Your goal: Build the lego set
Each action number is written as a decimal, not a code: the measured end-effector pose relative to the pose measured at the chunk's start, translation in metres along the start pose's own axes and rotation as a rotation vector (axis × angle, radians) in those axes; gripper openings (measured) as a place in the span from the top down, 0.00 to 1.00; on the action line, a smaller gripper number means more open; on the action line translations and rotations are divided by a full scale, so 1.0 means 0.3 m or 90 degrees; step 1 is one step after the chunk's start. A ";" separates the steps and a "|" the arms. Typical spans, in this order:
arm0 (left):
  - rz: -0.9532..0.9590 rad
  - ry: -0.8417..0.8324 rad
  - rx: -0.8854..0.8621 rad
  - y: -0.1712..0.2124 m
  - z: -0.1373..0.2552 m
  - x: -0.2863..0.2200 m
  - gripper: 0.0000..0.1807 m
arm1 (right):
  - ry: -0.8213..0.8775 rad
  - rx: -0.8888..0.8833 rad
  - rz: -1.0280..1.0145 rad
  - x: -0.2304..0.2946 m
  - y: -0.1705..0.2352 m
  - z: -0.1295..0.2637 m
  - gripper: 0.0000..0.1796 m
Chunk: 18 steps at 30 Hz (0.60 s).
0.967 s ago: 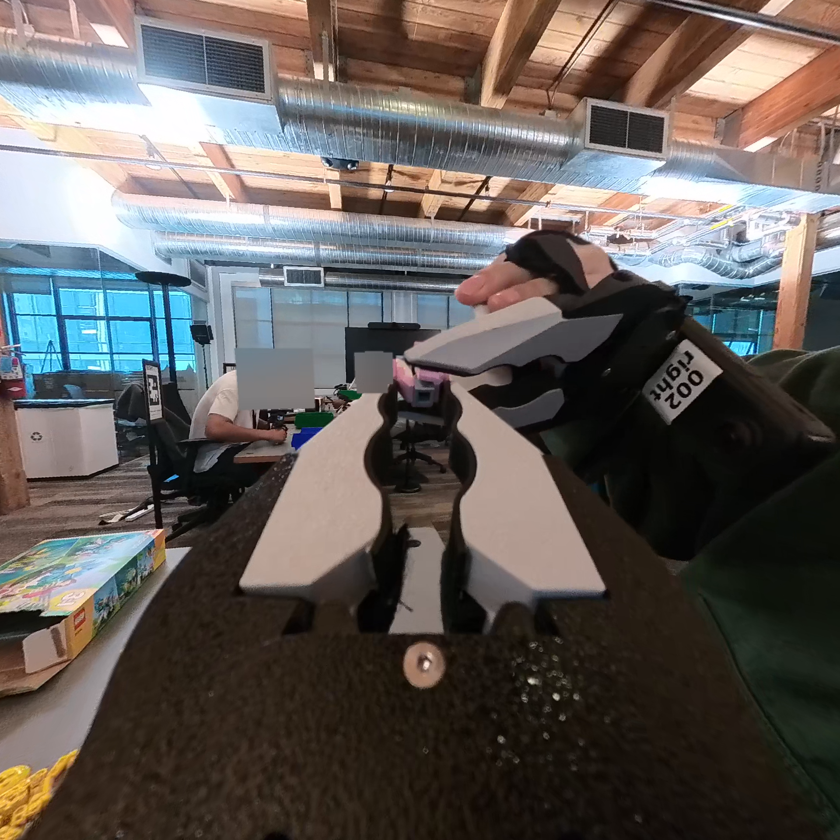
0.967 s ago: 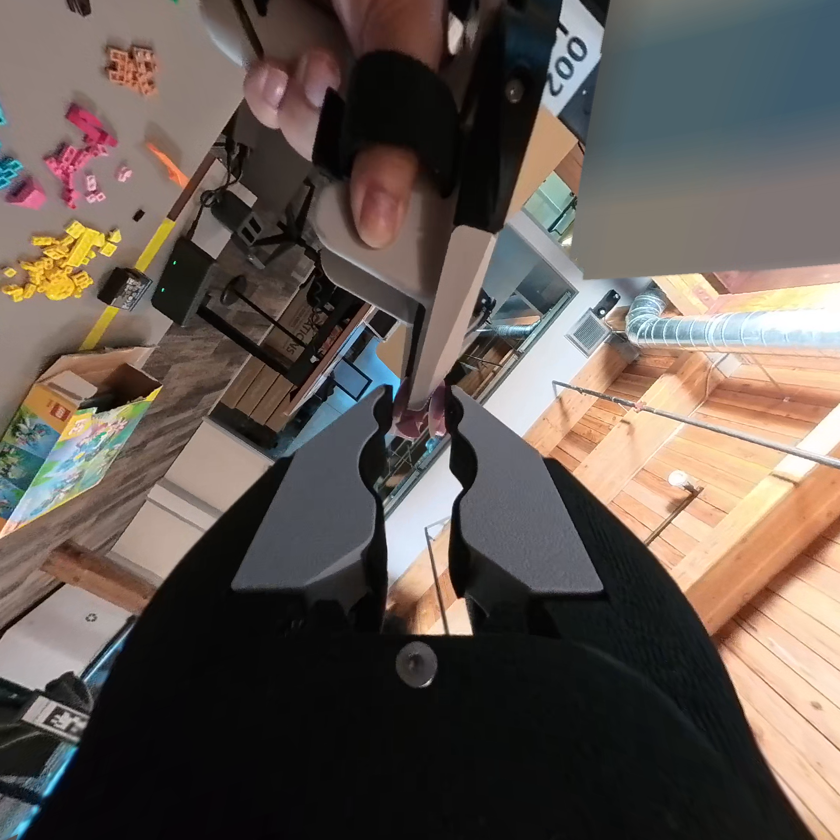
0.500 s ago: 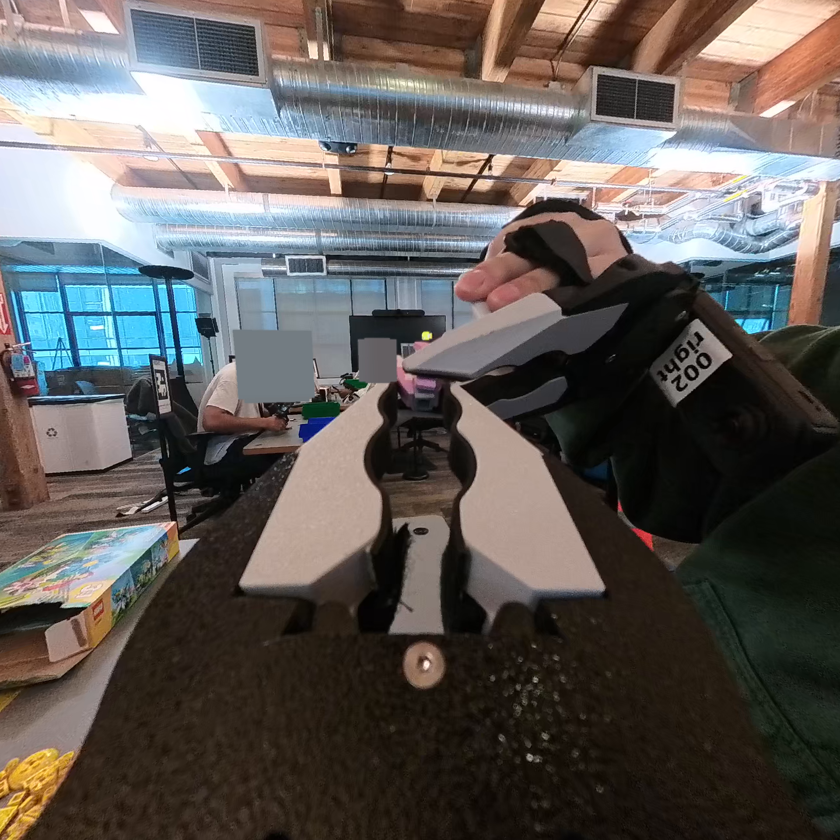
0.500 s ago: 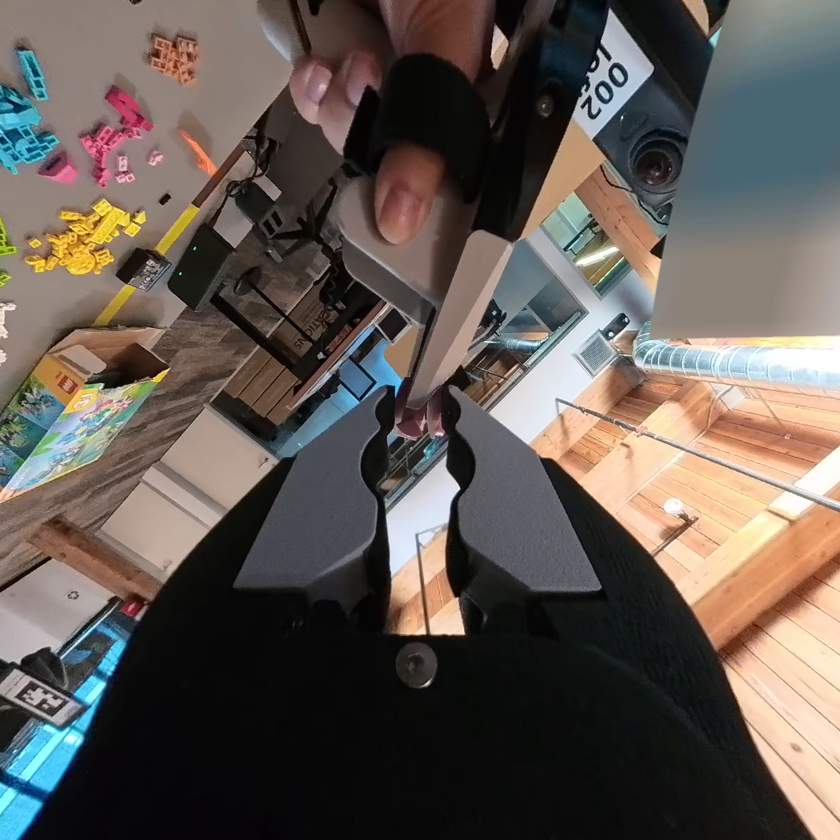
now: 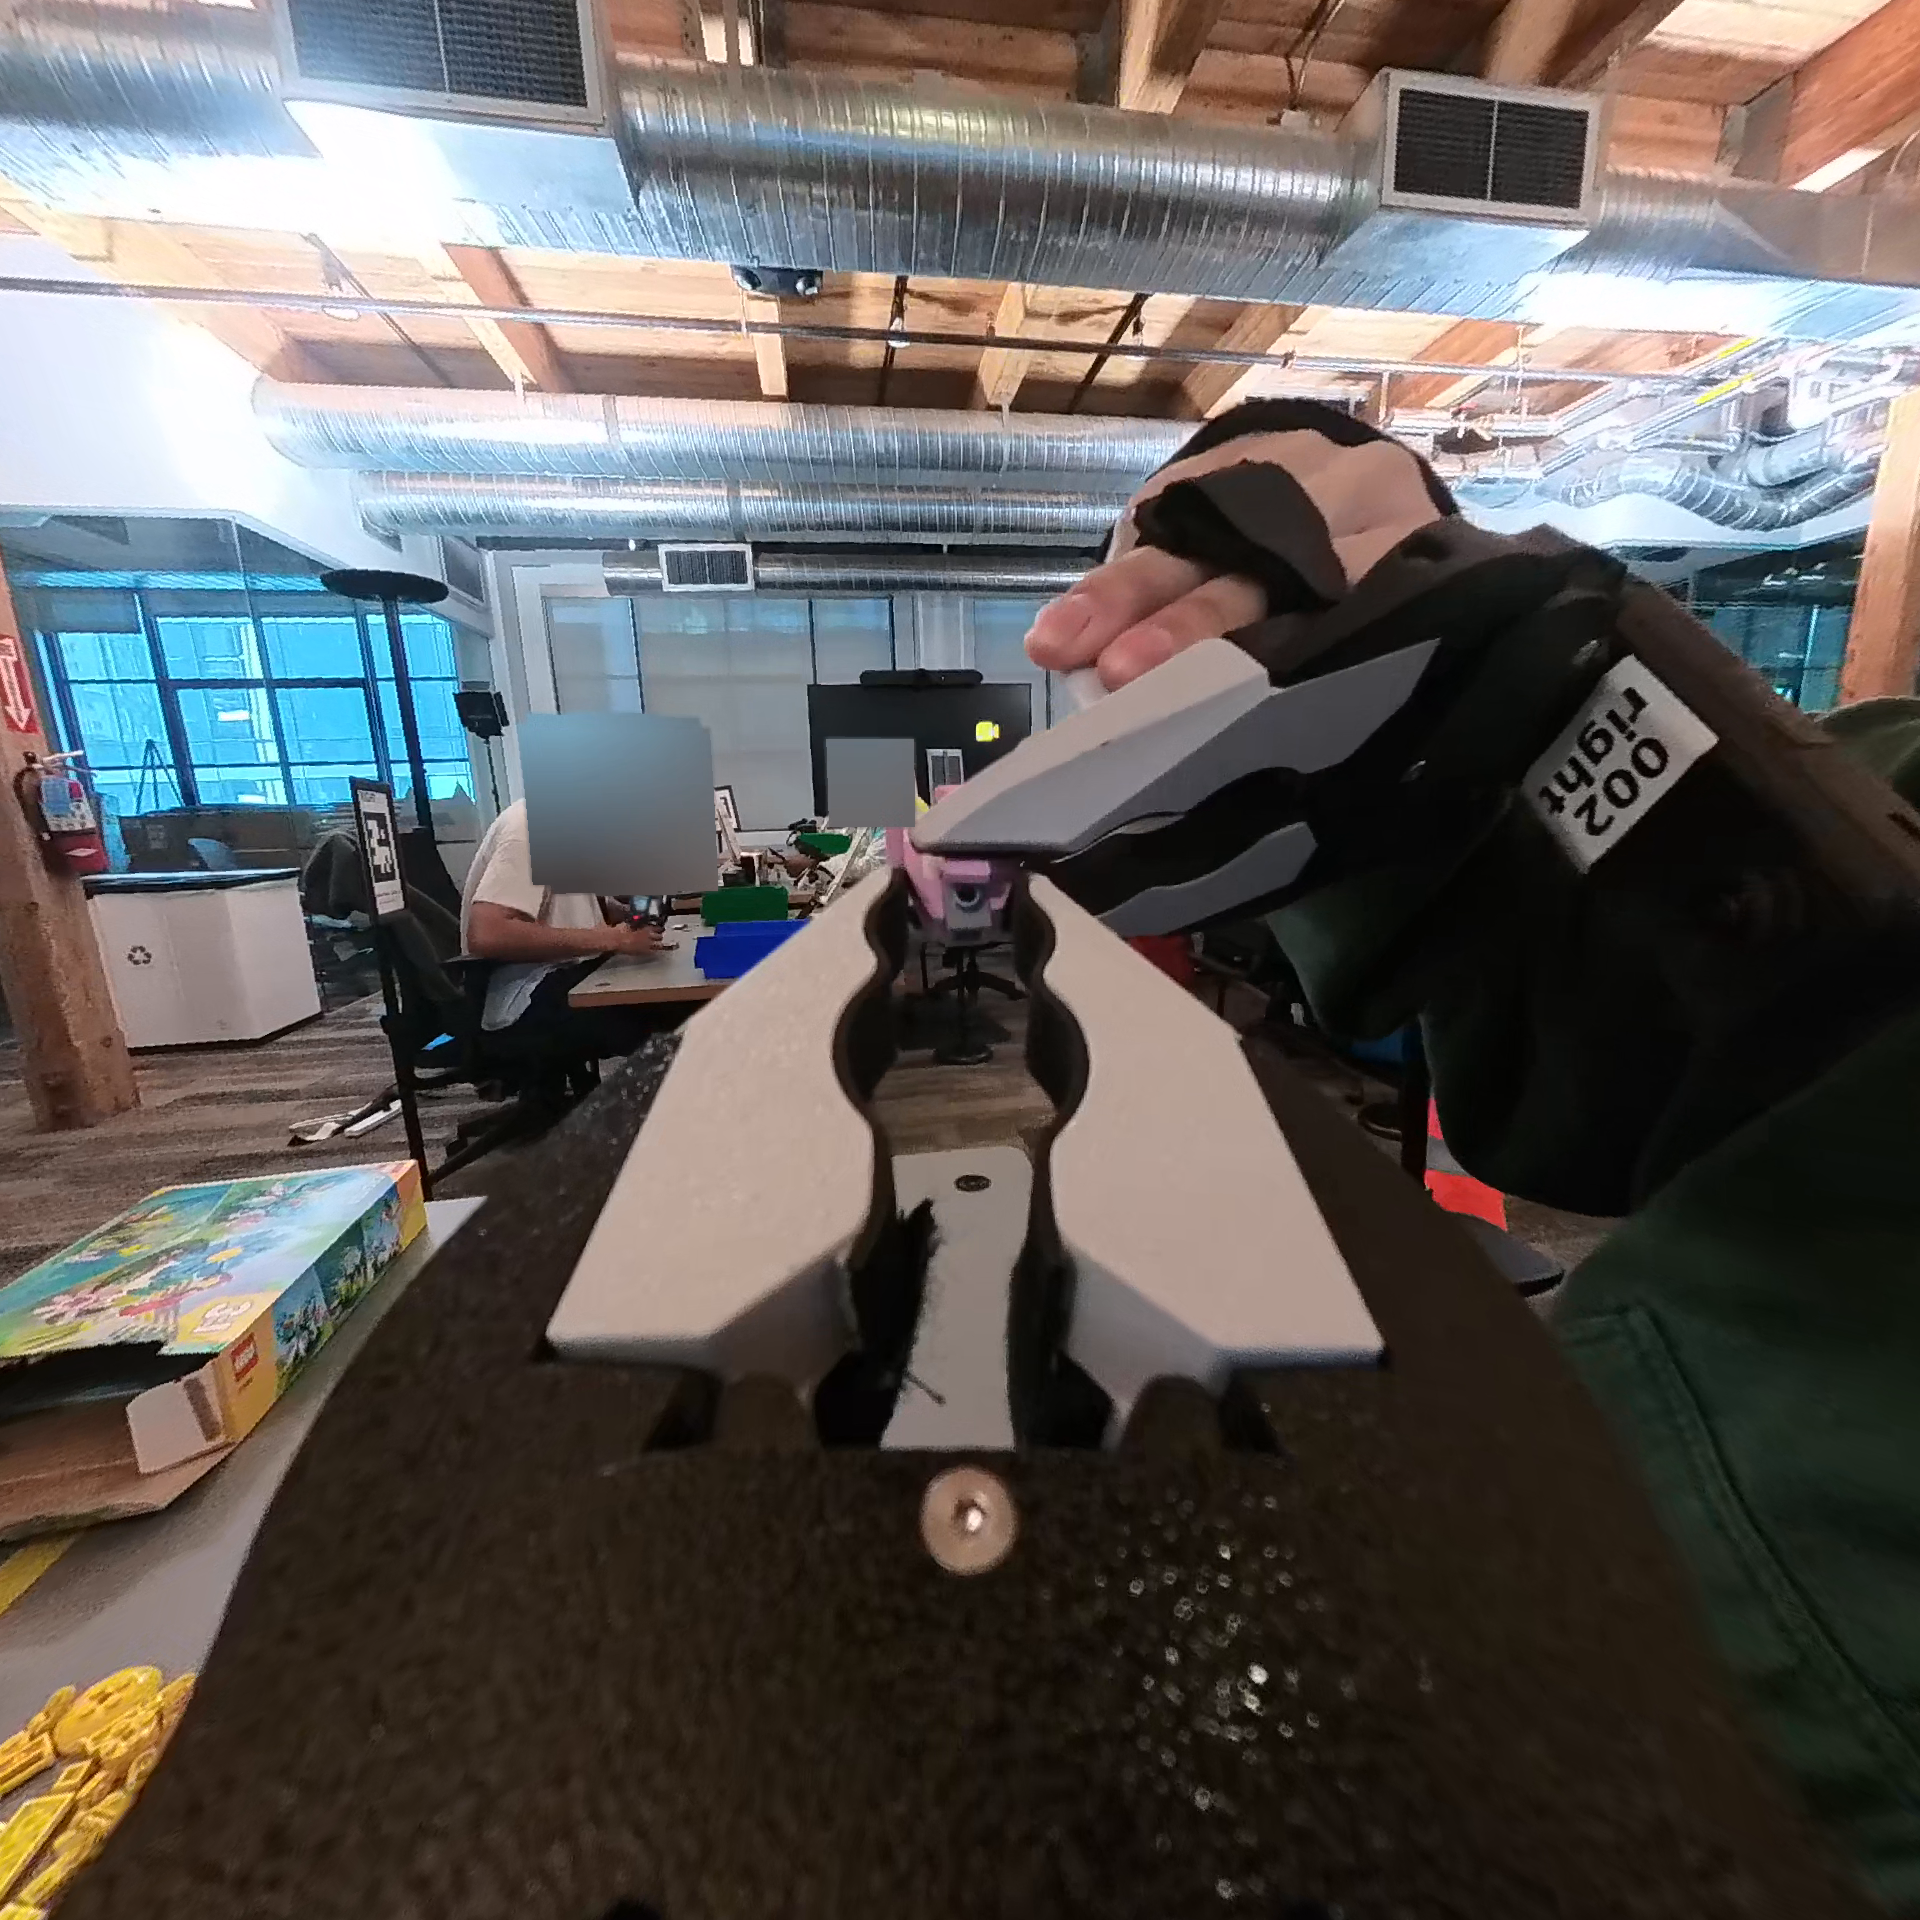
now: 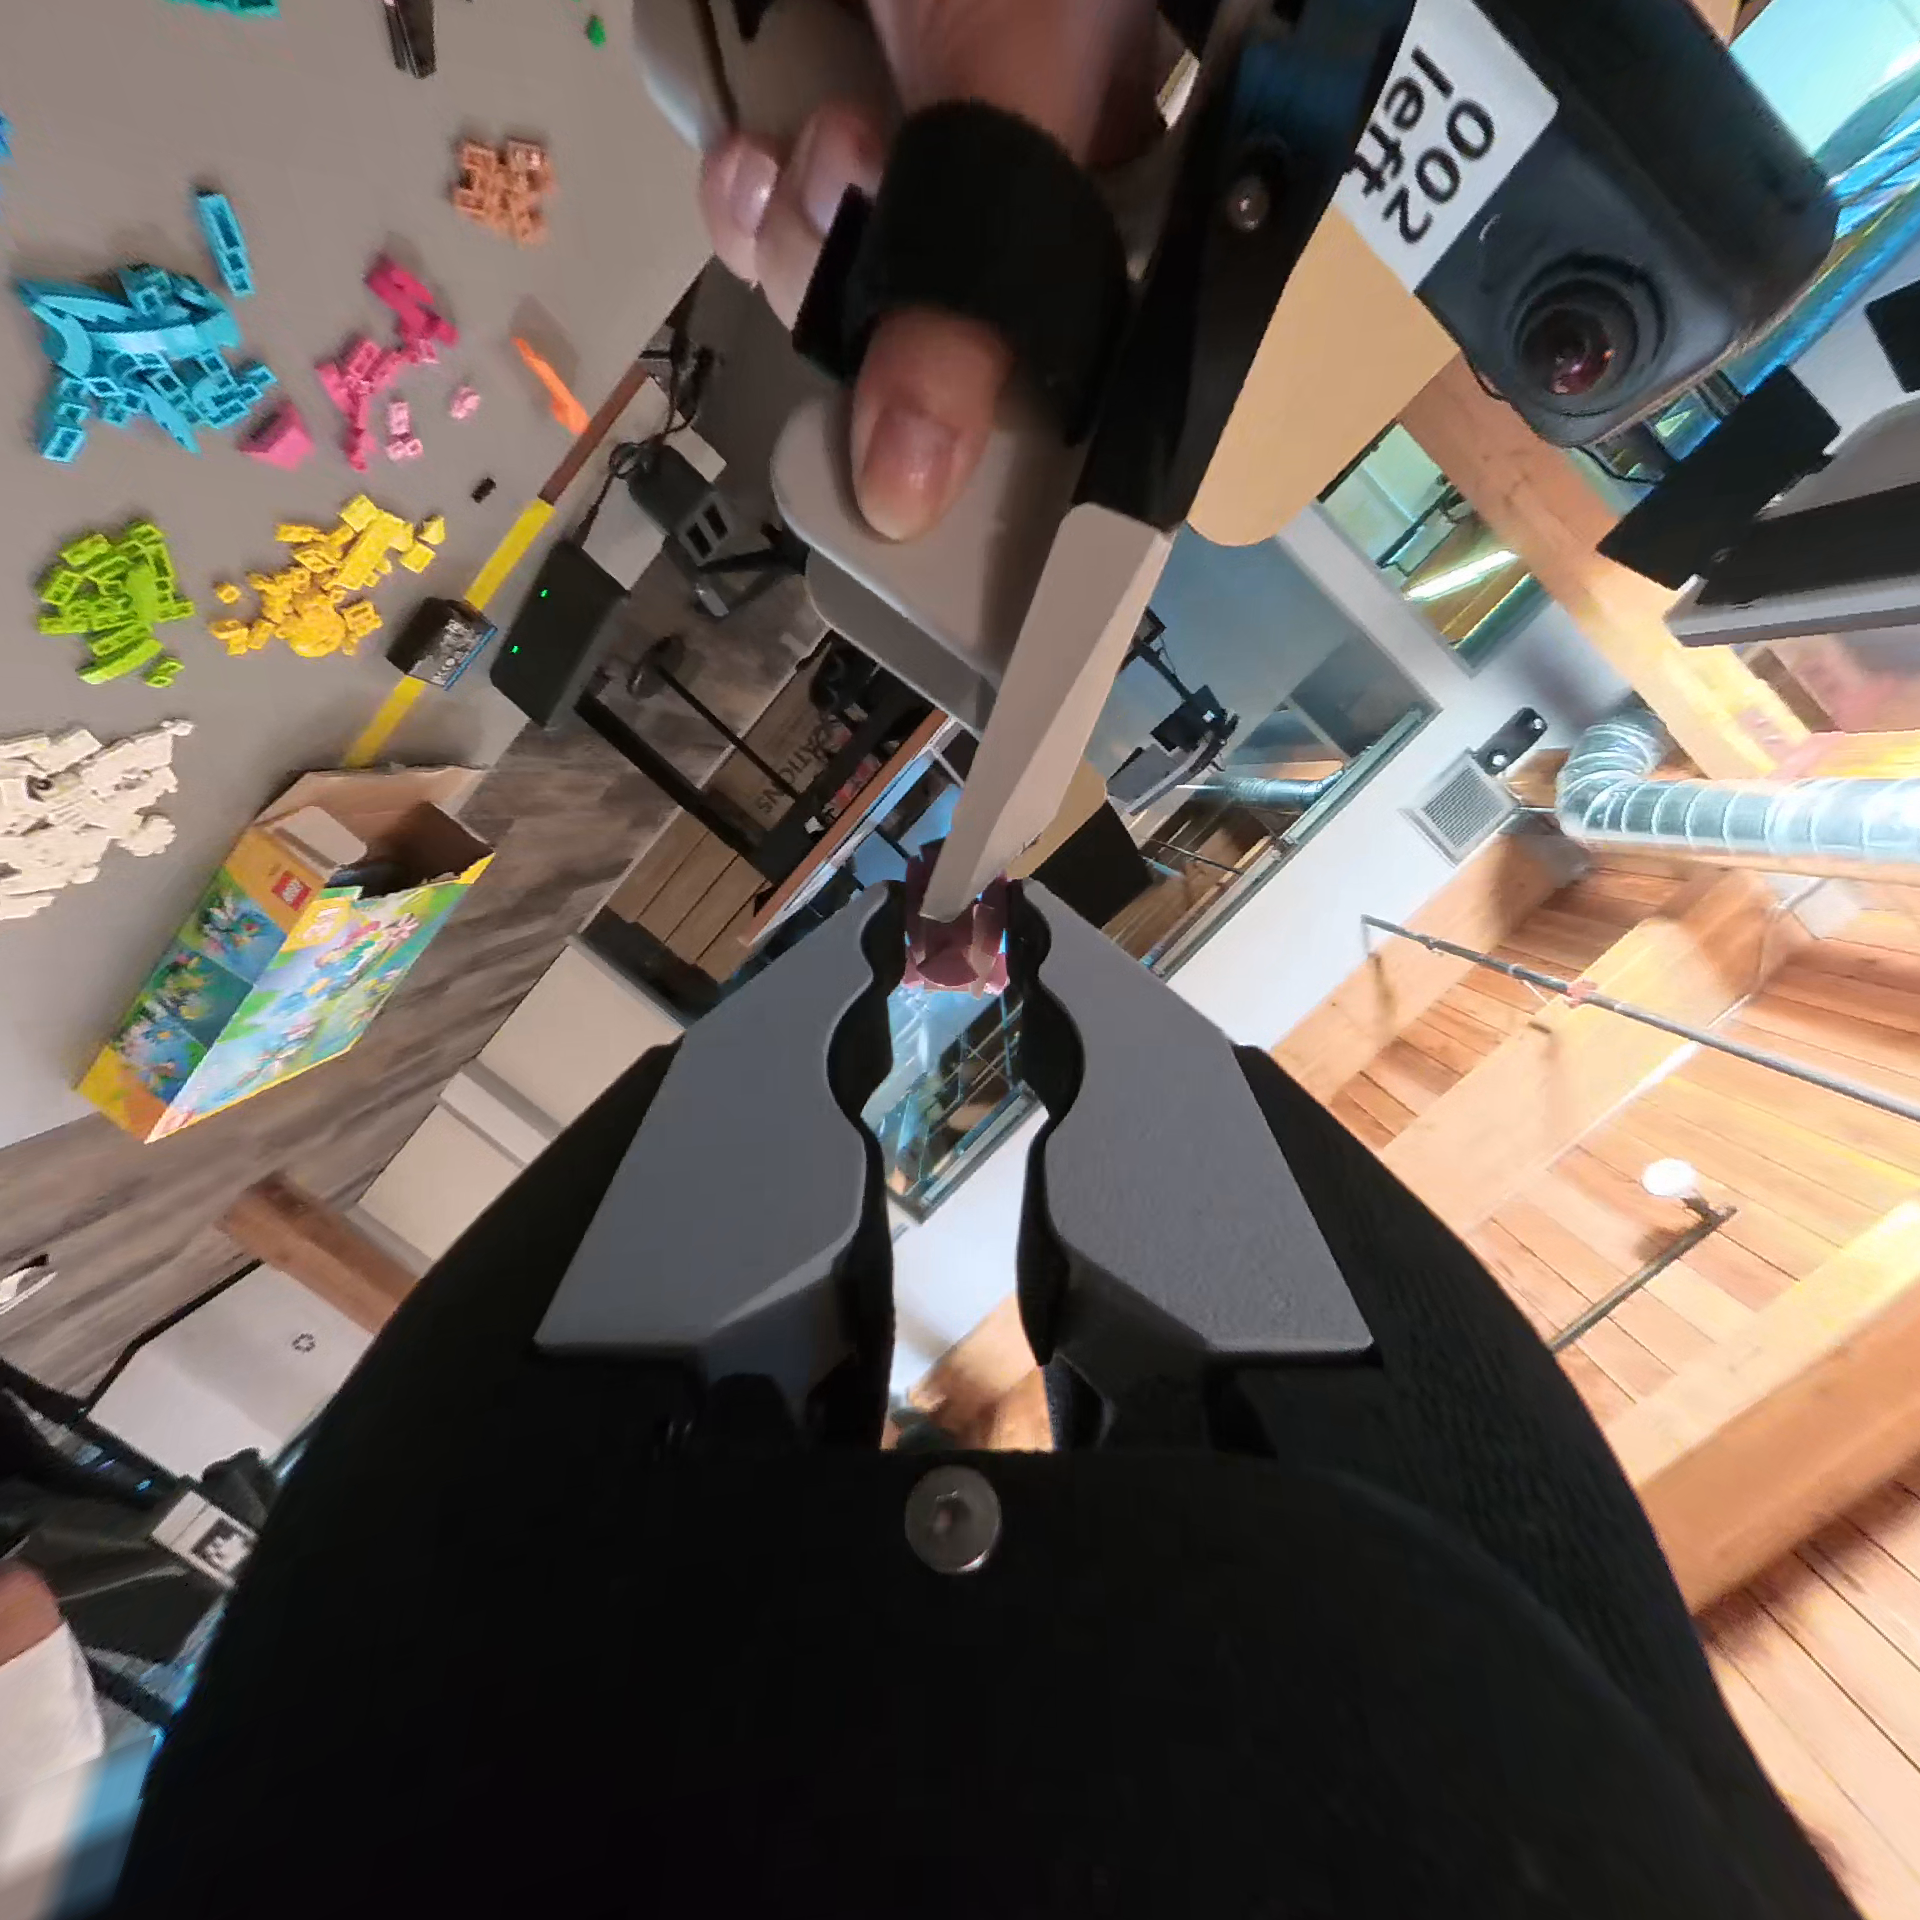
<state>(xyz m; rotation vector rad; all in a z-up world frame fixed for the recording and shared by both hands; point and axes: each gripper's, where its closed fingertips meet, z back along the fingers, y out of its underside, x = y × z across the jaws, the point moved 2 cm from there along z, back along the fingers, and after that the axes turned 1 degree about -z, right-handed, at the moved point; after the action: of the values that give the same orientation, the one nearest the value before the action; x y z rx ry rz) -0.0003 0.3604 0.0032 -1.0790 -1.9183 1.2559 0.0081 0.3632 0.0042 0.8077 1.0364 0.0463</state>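
Observation:
A small pink lego assembly [image 5: 964, 900] with a grey part is held in the air between both grippers. My left gripper [image 5: 961, 914] is shut on it at the fingertips. My right gripper [image 5: 1013, 868] comes in from the right, held by a hand in a black strap, and clamps the same piece from above. In the right wrist view my right gripper [image 6: 953, 925] is shut on the pink assembly [image 6: 951, 964]. A grey finger [image 6: 1039, 727] of the left gripper reaches down onto it from the top.
The grey table [image 6: 260, 104] holds sorted piles: blue [image 6: 135, 343], pink [image 6: 384, 353], green [image 6: 109, 603], yellow [image 6: 312, 592], white [image 6: 73, 800] and orange [image 6: 504, 187]. An open lego box [image 5: 197, 1309] lies at the table's end. A person [image 5: 520, 935] sits at a far desk. Both grippers' tips are close together, under 4 cm apart.
Both grippers stay closed on the pink assembly. The pair has turned, so the right wrist view now shows more of the table and piles; the right gripper sits slightly higher in the left view.

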 end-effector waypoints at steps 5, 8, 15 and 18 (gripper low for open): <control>0.012 0.009 -0.016 -0.016 0.013 -0.005 0.91 | 0.012 -0.018 -0.077 -0.020 -0.008 -0.003 0.91; 0.002 -0.009 0.001 -0.012 0.026 0.007 0.88 | 0.020 -0.014 -0.088 -0.027 -0.004 0.001 0.91; 0.035 0.029 -0.024 -0.026 0.027 -0.012 0.86 | 0.022 -0.025 -0.114 -0.025 -0.019 0.005 0.91; 0.033 0.033 -0.025 -0.025 0.018 -0.019 0.86 | 0.025 -0.029 -0.123 -0.029 -0.023 0.006 0.91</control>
<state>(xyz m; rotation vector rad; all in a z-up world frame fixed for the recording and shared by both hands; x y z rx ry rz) -0.0041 0.3514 0.0079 -1.1765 -1.8954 1.2102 0.0027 0.3538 0.0068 0.6649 1.1425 -0.0784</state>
